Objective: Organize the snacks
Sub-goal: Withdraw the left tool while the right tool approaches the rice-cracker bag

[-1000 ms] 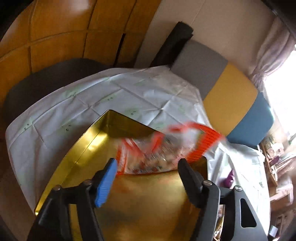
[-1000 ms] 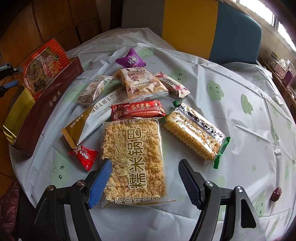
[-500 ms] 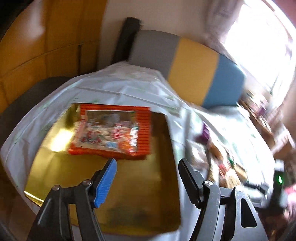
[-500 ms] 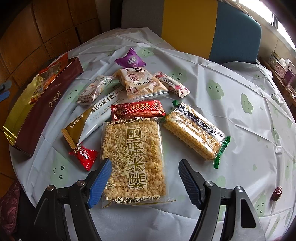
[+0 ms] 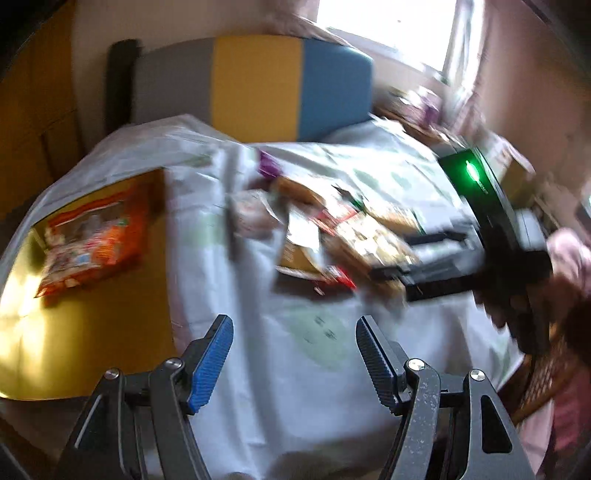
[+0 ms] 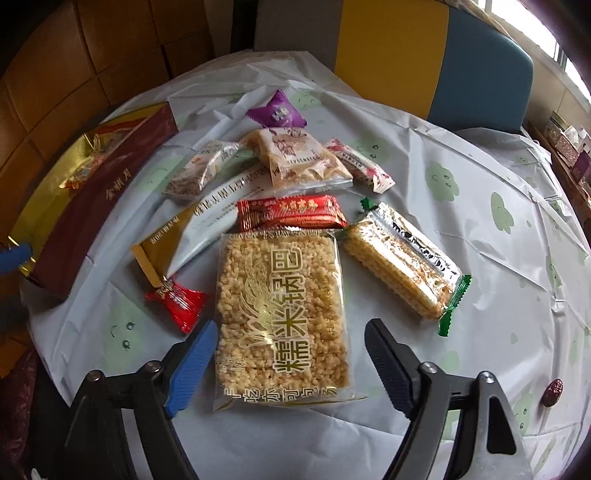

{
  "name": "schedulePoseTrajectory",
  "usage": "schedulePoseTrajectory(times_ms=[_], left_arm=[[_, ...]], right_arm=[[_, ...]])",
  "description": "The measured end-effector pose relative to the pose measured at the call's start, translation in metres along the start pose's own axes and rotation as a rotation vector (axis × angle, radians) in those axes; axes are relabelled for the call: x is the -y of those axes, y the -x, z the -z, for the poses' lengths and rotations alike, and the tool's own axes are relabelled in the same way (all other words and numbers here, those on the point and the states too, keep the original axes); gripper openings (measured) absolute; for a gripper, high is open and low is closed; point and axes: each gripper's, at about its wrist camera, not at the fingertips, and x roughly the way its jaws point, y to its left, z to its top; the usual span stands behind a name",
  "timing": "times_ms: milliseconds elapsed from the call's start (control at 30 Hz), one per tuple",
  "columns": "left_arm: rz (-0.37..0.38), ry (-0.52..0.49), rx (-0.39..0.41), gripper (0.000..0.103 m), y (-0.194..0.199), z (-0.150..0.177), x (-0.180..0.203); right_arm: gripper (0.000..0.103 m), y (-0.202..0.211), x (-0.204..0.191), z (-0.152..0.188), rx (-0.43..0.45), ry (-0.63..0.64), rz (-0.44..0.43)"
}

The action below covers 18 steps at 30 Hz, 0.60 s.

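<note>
A: Right gripper [image 6: 286, 360] jaws just widened, released, astride rice-cracker pack [image 6: 282, 314], lower centre.
B: Left gripper [image 5: 295, 358] empty, open. Risk: slick wrapper slides; red candy [image 6: 177, 302] snags.

Grey-yellow-blue chair back [image 6: 424, 55] behind table; wood panel wall [image 6: 92, 55] left; bright window [image 5: 388, 33] right.
</note>
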Motion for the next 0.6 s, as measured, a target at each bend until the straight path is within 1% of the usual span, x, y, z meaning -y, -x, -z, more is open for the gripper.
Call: schedulePoseTrajectory(times_ms=[100,133,167,233,333,367,500,600], left_arm=[[0.026,-0.033,-0.032,0.070,-0.013,0.011,0.011],[0.036,-0.037,-0.039,0.070,-0.016,0.014,0.013],[0.050,-0.047,-0.044,0.070,-0.020,0.018,0.016],[0.042,-0.060,-0.065,0.069,-0.028,0.024,0.019],[0.075,-0.035,-0.101,0.069,-0.039,0.034,0.016],[0.075,-0.036,-0.087,0.069,-0.038,0.035,0.014],[0.078,-0.068,-0.073,0.071,-0.037,0.039,0.014],[0.083,-0.080,-0.057,0.074,-0.038,0.041,0.014]], right_arm=[[0.083,-0.003,-0.004,0.000,-0.001,0.015,0.007],[0.081,-0.004,-0.004,0.001,0.001,0.016,0.005],[0.073,-0.004,-0.007,0.001,0.000,0.019,-0.010],[0.073,-0.004,-0.008,0.004,0.001,0.032,-0.002],[0.072,-0.004,-0.010,0.007,-0.004,0.020,0.003],[0.072,-0.004,-0.009,0.008,-0.009,0.008,-0.002],[0.071,-0.002,-0.003,0.007,-0.050,-0.018,-0.014],[0.071,0.004,0.002,0.009,-0.066,-0.053,-0.028]])
